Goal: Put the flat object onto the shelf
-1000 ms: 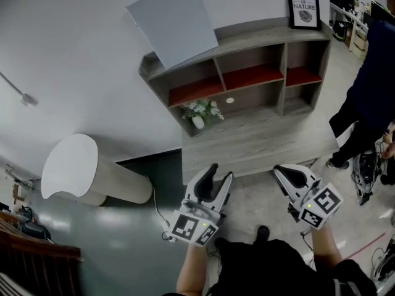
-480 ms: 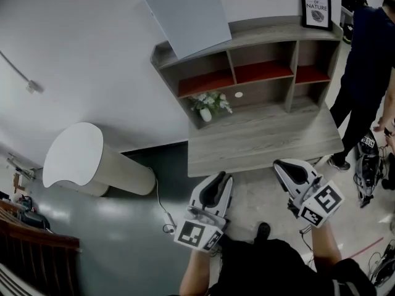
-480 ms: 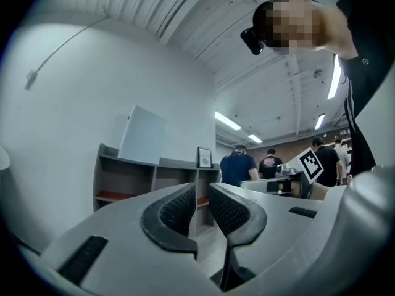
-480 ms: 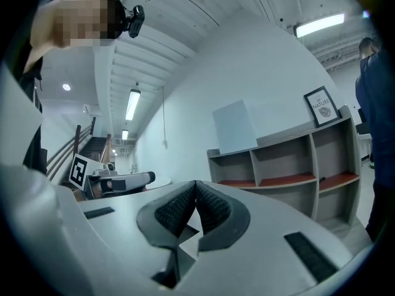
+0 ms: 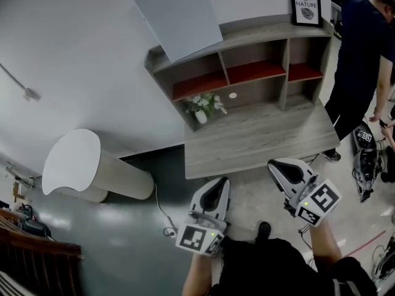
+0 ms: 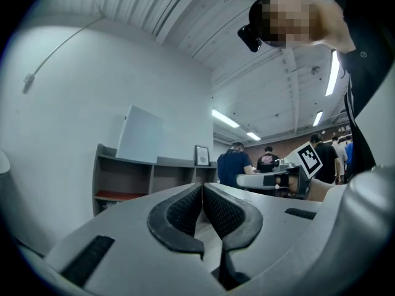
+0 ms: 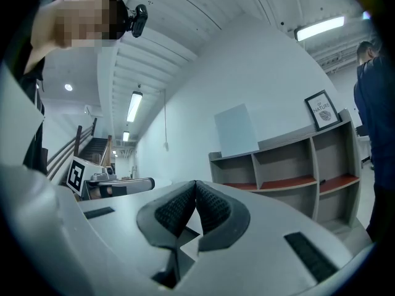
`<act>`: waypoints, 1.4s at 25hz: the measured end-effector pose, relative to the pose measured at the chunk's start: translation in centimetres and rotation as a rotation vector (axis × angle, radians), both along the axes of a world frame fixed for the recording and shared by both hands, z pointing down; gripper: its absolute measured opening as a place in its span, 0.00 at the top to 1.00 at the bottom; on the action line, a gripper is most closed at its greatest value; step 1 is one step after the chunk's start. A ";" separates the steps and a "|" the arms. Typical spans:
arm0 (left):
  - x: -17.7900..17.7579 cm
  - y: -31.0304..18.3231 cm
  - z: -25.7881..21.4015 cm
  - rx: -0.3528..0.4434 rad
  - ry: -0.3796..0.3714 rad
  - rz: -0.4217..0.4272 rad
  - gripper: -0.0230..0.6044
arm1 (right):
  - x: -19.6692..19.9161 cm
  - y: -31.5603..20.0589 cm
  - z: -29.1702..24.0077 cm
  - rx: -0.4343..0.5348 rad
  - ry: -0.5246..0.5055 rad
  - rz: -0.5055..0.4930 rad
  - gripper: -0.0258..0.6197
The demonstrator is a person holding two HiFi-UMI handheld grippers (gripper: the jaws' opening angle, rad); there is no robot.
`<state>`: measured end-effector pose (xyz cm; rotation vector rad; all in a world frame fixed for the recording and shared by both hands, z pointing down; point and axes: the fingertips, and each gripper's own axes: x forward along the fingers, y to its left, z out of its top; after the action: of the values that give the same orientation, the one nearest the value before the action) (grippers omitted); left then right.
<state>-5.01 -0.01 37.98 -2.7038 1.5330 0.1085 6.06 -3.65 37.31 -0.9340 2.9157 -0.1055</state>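
Note:
A flat pale grey panel (image 5: pixel 179 18) leans against the wall on top of the grey wooden shelf unit (image 5: pixel 247 42); it also shows in the left gripper view (image 6: pixel 141 134) and the right gripper view (image 7: pixel 236 130). My left gripper (image 5: pixel 217 189) hovers low in front of the unit, shut, its pads (image 6: pixel 185 208) together with nothing between them. Beside it my right gripper (image 5: pixel 279 168) is also shut and empty, its tips (image 7: pixel 195 184) meeting. Both grippers are well short of the shelf and the panel.
A framed picture (image 5: pixel 305 6) stands on the shelf top at the right. A small vase of flowers (image 5: pixel 200 108) sits in a lower compartment, above a wide wooden ledge (image 5: pixel 259 137). A person in dark clothes (image 5: pixel 358 54) stands at the right; a white rounded column (image 5: pixel 71 162) is at left.
The left gripper's jaws, apart a second ago, have come together. The right gripper has stayed shut and both have drifted only slightly.

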 end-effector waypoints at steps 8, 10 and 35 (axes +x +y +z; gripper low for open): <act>0.1 0.1 0.1 0.004 -0.003 0.025 0.94 | 0.3 -0.2 0.7 0.008 0.019 0.016 0.94; 0.1 0.1 0.3 0.001 -0.009 0.026 0.94 | 0.2 -0.2 0.5 0.015 0.024 0.019 0.94; -0.9 -0.1 0.5 -0.021 0.027 0.033 0.94 | -1.0 0.9 -0.4 0.063 0.060 0.011 0.94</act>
<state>-5.87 -0.15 38.50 -2.7550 1.5056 0.1316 5.11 -2.79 36.93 -0.9589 2.9486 0.0152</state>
